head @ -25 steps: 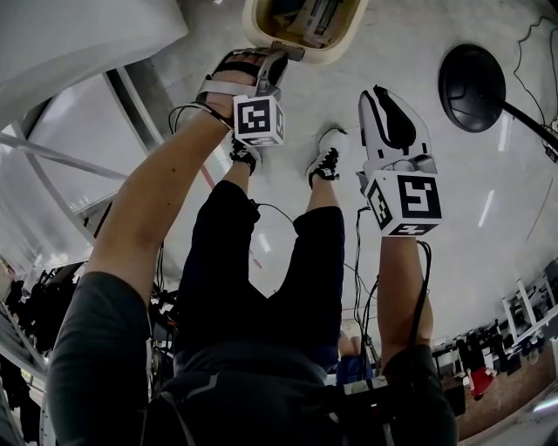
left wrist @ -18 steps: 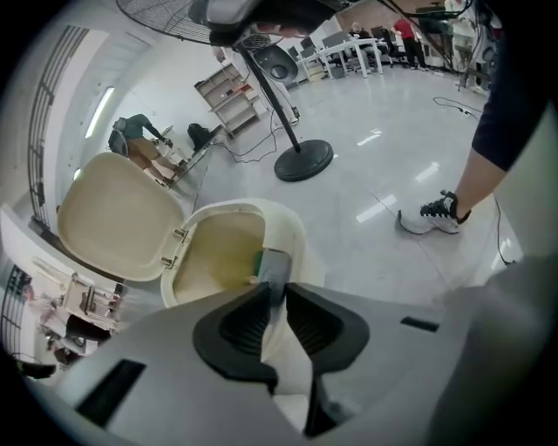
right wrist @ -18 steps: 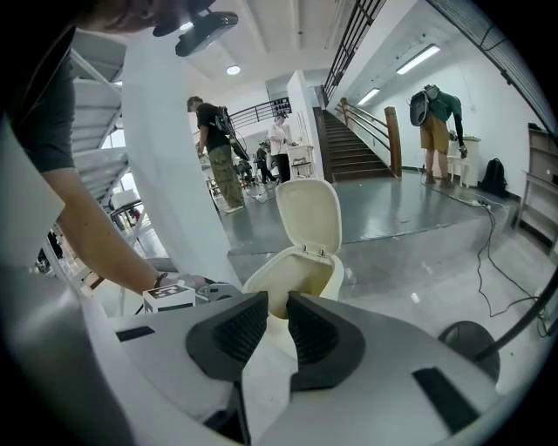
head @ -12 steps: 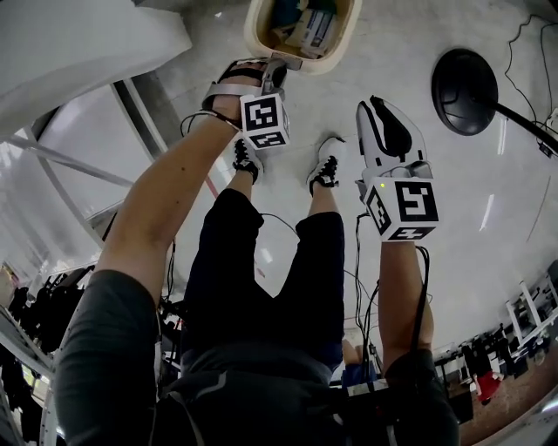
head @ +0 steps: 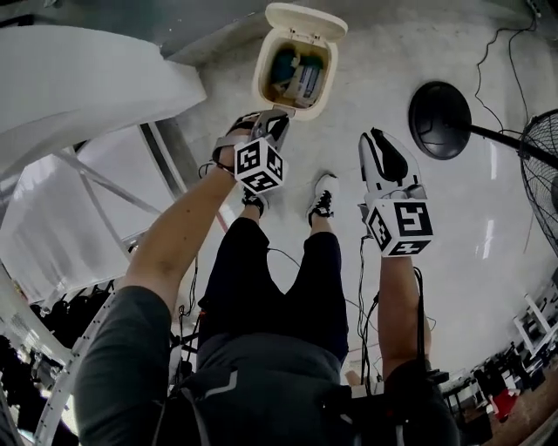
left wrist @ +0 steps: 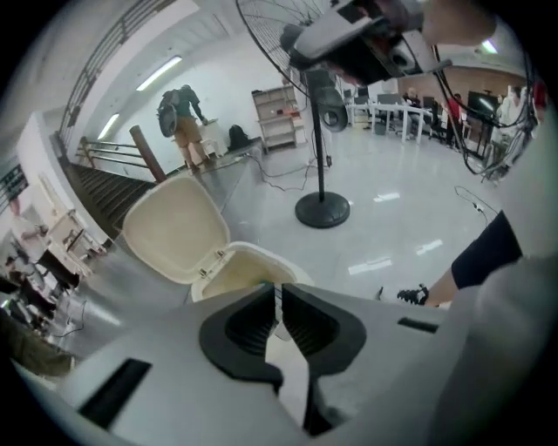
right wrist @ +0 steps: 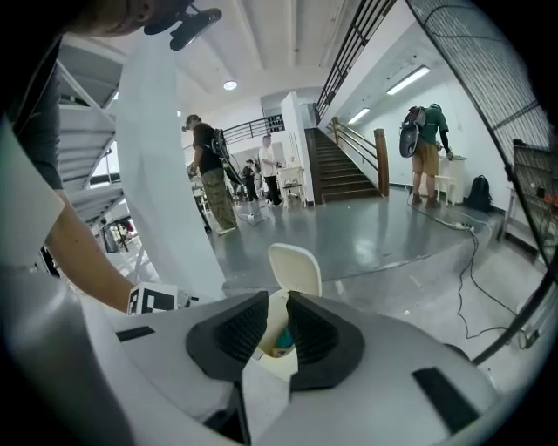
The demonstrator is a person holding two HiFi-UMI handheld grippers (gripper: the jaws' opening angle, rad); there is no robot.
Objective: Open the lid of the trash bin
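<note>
The cream trash bin (head: 295, 77) stands on the grey floor with its lid (head: 307, 19) swung up and back, and boxes and packets show inside. My left gripper (head: 277, 118) hovers above the bin's near rim, apart from it. Its jaws are closing to a narrow slit with nothing between them. In the left gripper view the gripper (left wrist: 279, 293) looks down on the lid (left wrist: 174, 231) and the bin's rim (left wrist: 253, 260). My right gripper (head: 377, 136) hangs to the right of the bin, jaws slightly apart and empty. Through the right gripper (right wrist: 279, 303) the bin (right wrist: 277, 338) and its raised lid (right wrist: 295, 268) show beyond.
A standing fan with a round black base (head: 440, 106) and its grille (head: 539, 165) are to the right, with a cable (head: 495, 39) trailing on the floor. A white sloped structure (head: 87, 87) fills the left. The person's shoes (head: 323, 196) stand just short of the bin. People stand by a staircase (right wrist: 344, 174) far off.
Both grippers have risen away from the bin, which now looks smaller and farther. The left gripper has left the bin's rim, rolled, and its jaws have narrowed.
</note>
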